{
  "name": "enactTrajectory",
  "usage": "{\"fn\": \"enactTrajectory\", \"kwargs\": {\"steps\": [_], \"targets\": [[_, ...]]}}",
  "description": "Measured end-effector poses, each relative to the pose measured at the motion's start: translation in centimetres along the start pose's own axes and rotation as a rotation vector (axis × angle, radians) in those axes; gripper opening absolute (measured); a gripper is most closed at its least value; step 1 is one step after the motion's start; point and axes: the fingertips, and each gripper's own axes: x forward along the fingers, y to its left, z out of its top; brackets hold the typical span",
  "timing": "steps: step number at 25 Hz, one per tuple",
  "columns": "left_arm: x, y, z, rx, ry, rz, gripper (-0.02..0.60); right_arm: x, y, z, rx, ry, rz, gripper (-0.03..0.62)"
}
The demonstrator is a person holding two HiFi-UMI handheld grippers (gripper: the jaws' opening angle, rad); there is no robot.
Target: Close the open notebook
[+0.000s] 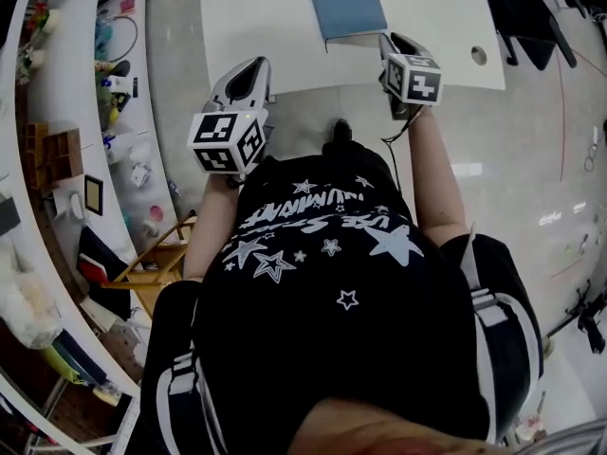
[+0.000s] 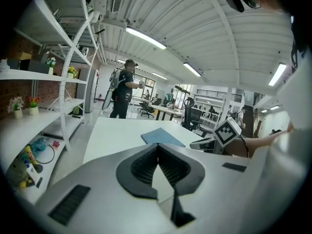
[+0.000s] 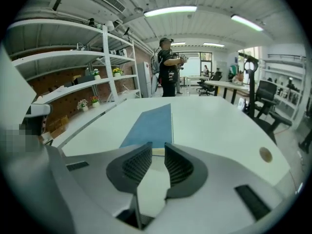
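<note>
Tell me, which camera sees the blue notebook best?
The right gripper view: the blue notebook lies closed straight ahead, most of its cover showing. The head view cuts it off at the top edge; the left gripper view shows it small and distant.

Notebook on the table, grippers at its near side

From the head view, the notebook (image 1: pixel 346 3) lies on the table (image 1: pixel 256 17) at twelve o'clock; the right gripper (image 1: pixel 392 42) is just beside its five o'clock corner, and the left gripper (image 1: pixel 254 66) is well apart at seven o'clock, over the table's near edge; shelves (image 1: pixel 66 112) run along nine o'clock; a standing person (image 3: pixel 168 67) is beyond the table's far end
</note>
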Motion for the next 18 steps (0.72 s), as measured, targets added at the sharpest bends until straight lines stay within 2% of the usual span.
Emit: {"fn": "enactTrajectory", "kwargs": {"steps": [6, 13, 18], "targets": [[-4.3, 3.7, -0.3, -0.008, -0.002, -0.092, 0.014, -2.0, 5.4, -0.6, 0.041, -0.030, -0.095, 0.064], [-9.3, 5.3, -1.1, 0.003, -0.013, -0.207, 0.013, -5.9, 12.0, -2.6, 0.112, -0.106, -0.189, 0.063], [-12.6, 5.8, -2.8, -0.034, -0.007, -0.233, 0.013, -8.2, 16.1, -3.8, 0.099, -0.146, -0.179, 0.063]]}}
